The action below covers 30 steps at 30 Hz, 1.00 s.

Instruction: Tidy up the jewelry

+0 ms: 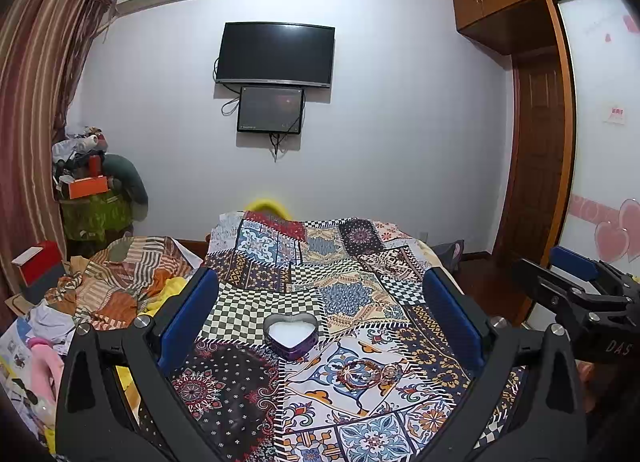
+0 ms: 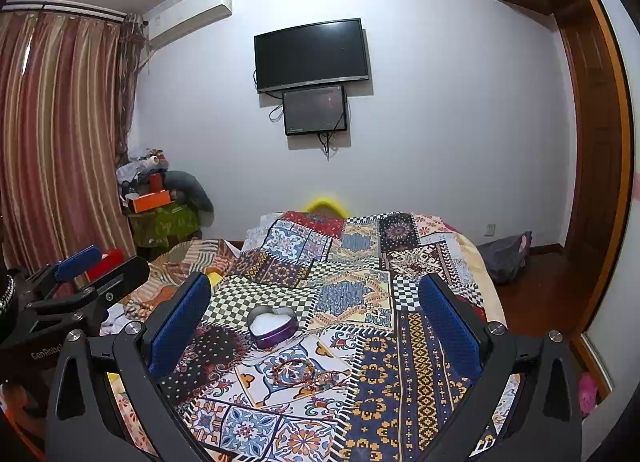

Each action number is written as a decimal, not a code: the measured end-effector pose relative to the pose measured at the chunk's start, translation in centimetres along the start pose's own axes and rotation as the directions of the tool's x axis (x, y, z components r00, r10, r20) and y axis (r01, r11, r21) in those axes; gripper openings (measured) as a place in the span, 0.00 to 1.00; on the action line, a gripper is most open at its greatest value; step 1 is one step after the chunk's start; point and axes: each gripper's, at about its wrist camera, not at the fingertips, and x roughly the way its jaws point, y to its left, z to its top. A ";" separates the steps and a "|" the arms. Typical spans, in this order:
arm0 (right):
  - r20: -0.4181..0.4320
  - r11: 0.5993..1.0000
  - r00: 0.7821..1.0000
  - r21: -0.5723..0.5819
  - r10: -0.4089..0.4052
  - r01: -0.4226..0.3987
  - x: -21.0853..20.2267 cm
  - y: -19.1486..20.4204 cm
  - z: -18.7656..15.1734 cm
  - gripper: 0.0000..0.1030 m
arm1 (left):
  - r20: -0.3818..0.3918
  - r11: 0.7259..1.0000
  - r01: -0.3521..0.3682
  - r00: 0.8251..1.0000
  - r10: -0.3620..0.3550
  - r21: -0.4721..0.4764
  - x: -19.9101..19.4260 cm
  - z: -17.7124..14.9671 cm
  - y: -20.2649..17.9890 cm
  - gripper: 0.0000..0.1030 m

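On the patchwork bedspread [image 1: 352,262], a heart-shaped tin box [image 1: 291,336] sits open with its pale lining showing, and two beaded bracelets lie just on the near side of it: a larger dark-red bracelet [image 1: 360,376] and a smaller ring-like bracelet [image 1: 391,372] touching or overlapping it on the 3 o'clock side. In the right wrist view the same box [image 2: 273,326] lies at about 12 o'clock from the bracelets [image 2: 304,373], near but apart.

The left gripper [image 1: 320,318] hangs above the bed with its blue-padded fingers [image 1: 188,314] spread wide and nothing between them. The right gripper [image 2: 316,322] is the same: fingers [image 2: 450,324] wide apart, empty. Each gripper also shows at the edge of the other's view.

Judging from this layout, the step in hand is the first pick, with no jewelry in the box yet. The bracelets are thin and lie flat on soft cloth, so a good approach would come down steeply, with one finger inside the loop and one outside, or both pinching a single stretch of beads. Closing over the place where the two pieces meet would likely lift both or drag the second; the far side of the larger loop, around 9 o'clock, looks cleaner. Pressing hard into the bedspread could gather fabric into the grip. The box is light and could slide, so the free gripper could steady its wall at the drop.
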 end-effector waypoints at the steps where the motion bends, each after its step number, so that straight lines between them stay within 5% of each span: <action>1: -0.003 1.000 1.000 0.001 0.001 -0.001 0.2 0.0 0.0 1.00 | -0.003 1.000 0.000 1.000 0.000 0.000 0.2 -0.1 0.0 0.99; 11: -0.071 1.000 0.997 0.022 -0.019 0.020 2.7 -1.3 -1.5 1.00 | -0.096 1.000 0.015 0.995 -0.015 -0.010 4.0 -1.3 0.2 0.99; 18: -0.186 0.997 0.980 0.018 -0.066 0.071 6.1 -3.5 -3.7 1.00 | -0.213 1.000 -0.006 0.977 0.008 0.010 8.1 -3.8 0.6 0.99; 26: -0.344 0.993 0.931 -0.039 -0.120 0.114 9.5 -5.6 -7.8 1.00 | -0.394 1.000 0.014 0.919 -0.020 -0.016 13.3 -8.0 1.4 0.99; 30: -0.408 0.995 0.908 -0.051 -0.099 0.086 10.5 -6.2 -8.6 0.94 | -0.492 0.999 0.043 0.869 -0.047 -0.020 15.4 -9.8 1.2 0.99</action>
